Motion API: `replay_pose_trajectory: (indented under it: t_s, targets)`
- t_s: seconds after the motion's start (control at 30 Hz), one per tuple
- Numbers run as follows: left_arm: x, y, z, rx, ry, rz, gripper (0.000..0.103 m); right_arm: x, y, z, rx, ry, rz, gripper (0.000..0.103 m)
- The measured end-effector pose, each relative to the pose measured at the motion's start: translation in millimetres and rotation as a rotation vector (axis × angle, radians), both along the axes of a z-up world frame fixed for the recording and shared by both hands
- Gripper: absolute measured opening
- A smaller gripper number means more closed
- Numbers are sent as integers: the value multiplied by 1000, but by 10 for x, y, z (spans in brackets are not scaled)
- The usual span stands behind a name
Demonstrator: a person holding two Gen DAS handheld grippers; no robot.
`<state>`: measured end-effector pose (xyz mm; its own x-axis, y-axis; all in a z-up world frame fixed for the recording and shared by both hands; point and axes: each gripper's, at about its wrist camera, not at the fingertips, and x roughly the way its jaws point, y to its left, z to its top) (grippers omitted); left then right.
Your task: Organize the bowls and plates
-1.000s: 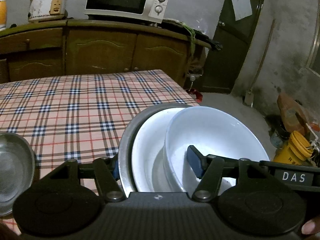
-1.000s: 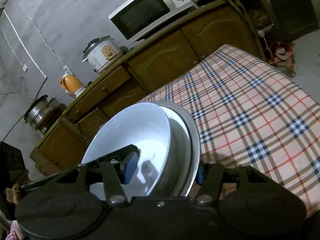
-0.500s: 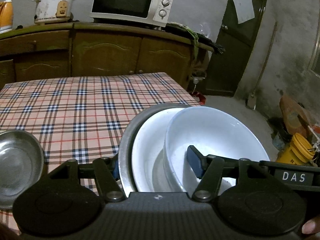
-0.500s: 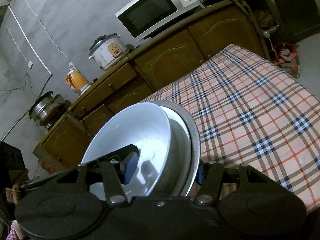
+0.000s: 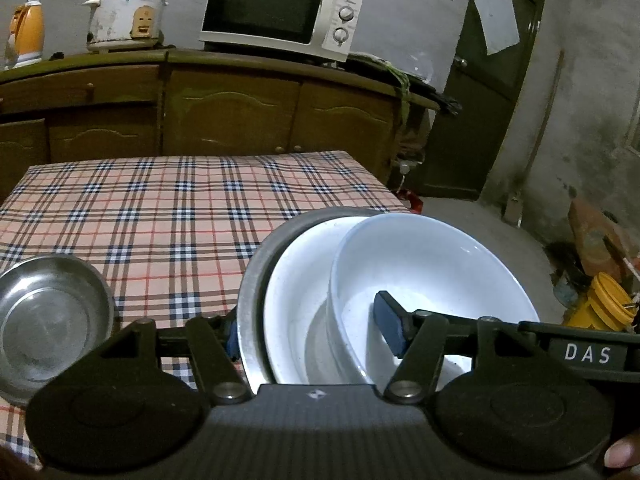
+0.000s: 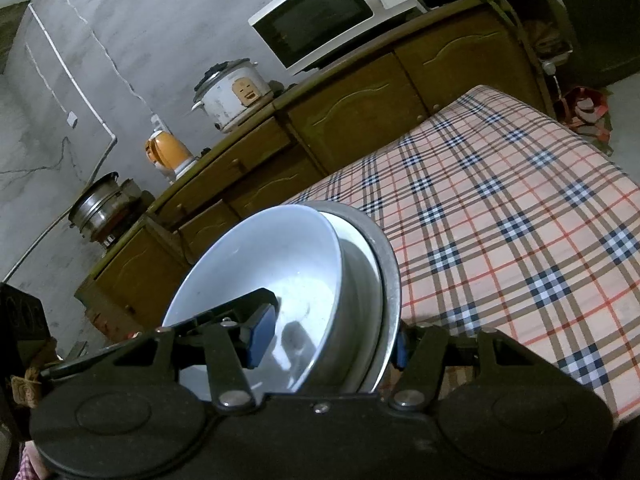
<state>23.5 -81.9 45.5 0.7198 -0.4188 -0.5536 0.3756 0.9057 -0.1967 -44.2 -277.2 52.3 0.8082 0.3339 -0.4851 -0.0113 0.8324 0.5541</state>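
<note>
A stack of dishes stands on edge between my grippers: a white bowl (image 5: 432,264), a white plate (image 5: 296,280) and a steel plate (image 5: 250,292). My left gripper (image 5: 310,330) is shut on the stack, one pad inside the bowl, the other behind the steel plate. My right gripper (image 6: 332,338) is shut on the same stack from the other side: white bowl (image 6: 272,264), white plate (image 6: 360,256), steel plate (image 6: 390,268). A steel bowl (image 5: 48,320) sits on the plaid table (image 5: 160,216) at the left.
A wooden sideboard (image 5: 224,112) stands behind the table with a microwave (image 5: 280,12), rice cooker (image 5: 126,12) and orange kettle (image 5: 26,36). A dark door (image 5: 492,80) and a yellow bucket (image 5: 600,304) are on the right. The table edge (image 6: 624,380) runs near the stack.
Both grippers have risen and pulled back with the stack; more of the table and the steel bowl show. The grip on the stack has not changed.
</note>
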Motion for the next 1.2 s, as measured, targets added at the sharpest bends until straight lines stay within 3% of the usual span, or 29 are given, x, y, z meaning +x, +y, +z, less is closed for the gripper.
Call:
replay_pose_trajectory:
  t_s: [1.2]
  targets:
    - [-114, 292, 57, 8, -15, 101, 63, 135, 348, 32, -8, -6, 98, 70]
